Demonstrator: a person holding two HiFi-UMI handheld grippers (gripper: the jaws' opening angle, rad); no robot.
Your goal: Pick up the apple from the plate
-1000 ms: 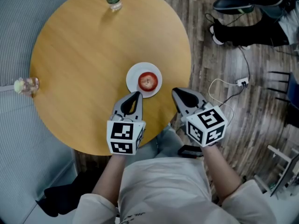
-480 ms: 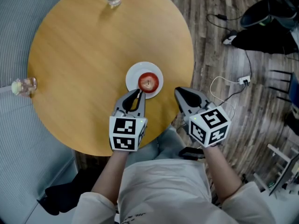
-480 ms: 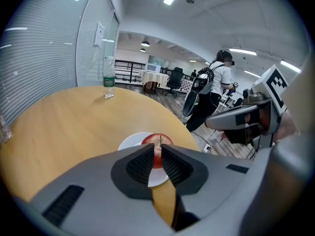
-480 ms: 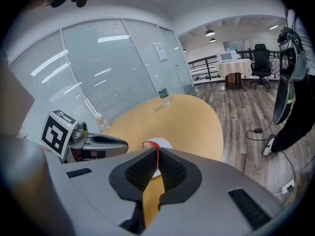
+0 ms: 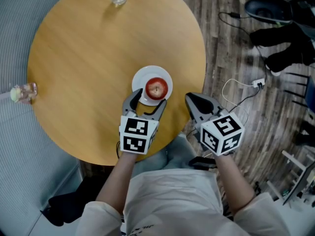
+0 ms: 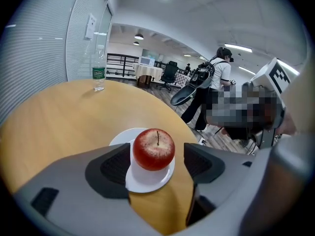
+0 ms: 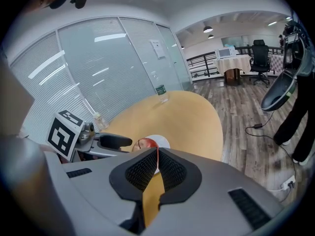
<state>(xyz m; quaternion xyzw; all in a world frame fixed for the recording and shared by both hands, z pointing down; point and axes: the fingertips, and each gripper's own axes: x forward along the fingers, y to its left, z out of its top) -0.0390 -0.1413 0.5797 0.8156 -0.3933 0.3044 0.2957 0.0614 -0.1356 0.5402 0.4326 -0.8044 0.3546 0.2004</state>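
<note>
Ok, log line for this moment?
left gripper: jaws just opened, apple ahead, not gripped | right gripper: shut, empty | apple: on plate

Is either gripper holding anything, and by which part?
Nothing is held. The left gripper has just been opening its jaws, the apple ahead of them untouched; the right gripper is shut, empty.

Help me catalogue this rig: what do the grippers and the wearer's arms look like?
The left gripper and right gripper have grey tapered shells and black ribbed pads. Each carries a white cube printed with black square markers. The person wears cream sleeves.
</note>
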